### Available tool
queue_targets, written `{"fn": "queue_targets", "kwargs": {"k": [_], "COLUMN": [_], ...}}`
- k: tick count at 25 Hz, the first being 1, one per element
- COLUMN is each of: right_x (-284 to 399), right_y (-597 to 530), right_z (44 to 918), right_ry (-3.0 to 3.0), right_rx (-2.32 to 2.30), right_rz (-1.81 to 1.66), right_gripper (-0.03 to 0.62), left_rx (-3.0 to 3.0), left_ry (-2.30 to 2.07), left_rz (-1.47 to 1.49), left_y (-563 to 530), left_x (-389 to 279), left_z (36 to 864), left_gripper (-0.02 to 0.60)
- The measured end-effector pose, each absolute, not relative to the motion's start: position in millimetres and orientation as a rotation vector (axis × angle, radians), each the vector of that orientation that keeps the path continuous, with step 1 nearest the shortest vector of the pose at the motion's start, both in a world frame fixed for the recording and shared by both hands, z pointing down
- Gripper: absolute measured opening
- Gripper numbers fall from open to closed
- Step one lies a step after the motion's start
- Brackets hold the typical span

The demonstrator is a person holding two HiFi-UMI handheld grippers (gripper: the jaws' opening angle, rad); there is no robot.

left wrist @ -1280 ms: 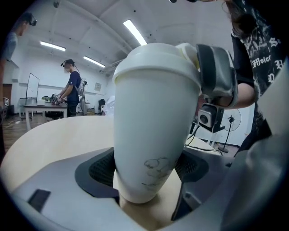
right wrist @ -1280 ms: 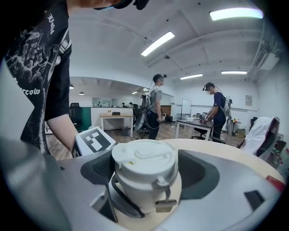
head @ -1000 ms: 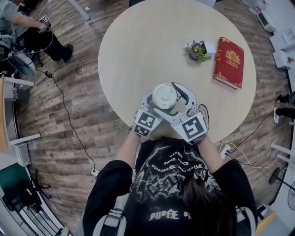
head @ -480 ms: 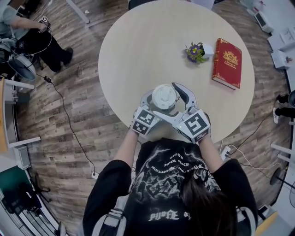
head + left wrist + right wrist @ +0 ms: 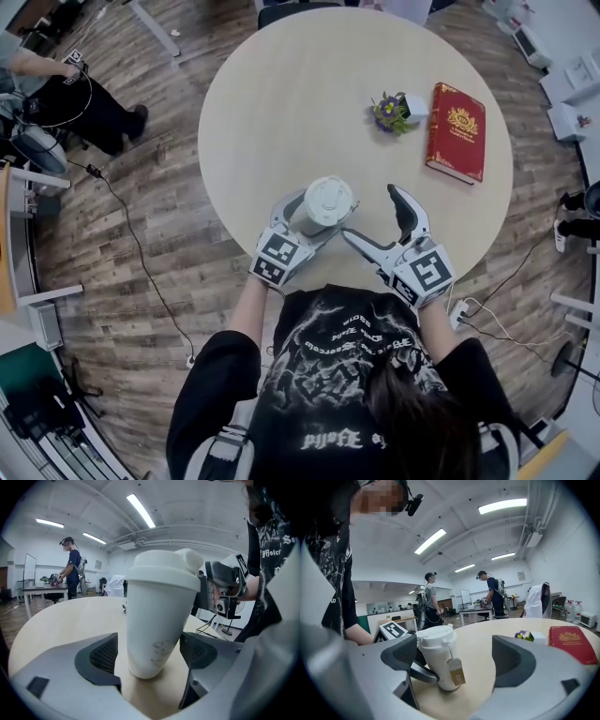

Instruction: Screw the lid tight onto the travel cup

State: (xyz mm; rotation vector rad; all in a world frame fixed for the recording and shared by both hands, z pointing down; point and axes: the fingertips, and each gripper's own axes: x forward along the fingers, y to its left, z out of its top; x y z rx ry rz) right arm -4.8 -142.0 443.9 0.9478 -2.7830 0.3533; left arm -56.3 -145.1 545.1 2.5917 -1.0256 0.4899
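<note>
Standing on the table [image 5: 281, 103], the travel cup [image 5: 157, 630] wears its lid [image 5: 161, 571].

Travel cup [image 5: 328, 201] stands on round table [image 5: 281, 103] between fingers [image 5: 285, 206] of left gripper [image 5: 316, 215].

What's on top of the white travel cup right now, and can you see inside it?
A white plastic lid with a raised spout cap sits on the white tapered travel cup. The lid covers the mouth, so the inside and the threads are hidden.
</note>
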Motion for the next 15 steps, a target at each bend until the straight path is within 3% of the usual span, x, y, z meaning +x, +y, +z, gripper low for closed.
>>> {"fn": "queue_targets", "kwargs": {"k": [15], "right_x": [55.8], "right_y": [-85.6], "right_z": [536.3], "right_ry": [-2.510], "right_rx": [1.164], "right_rz": [0.544], "right_gripper": [0.476], "left_rx": [2.396], "left_ry": [-1.199], "left_rz": [0.345], "left_y": [-72.9], "left_x": [-77.9], "left_z": [537.6], "left_gripper": [0.413]}}
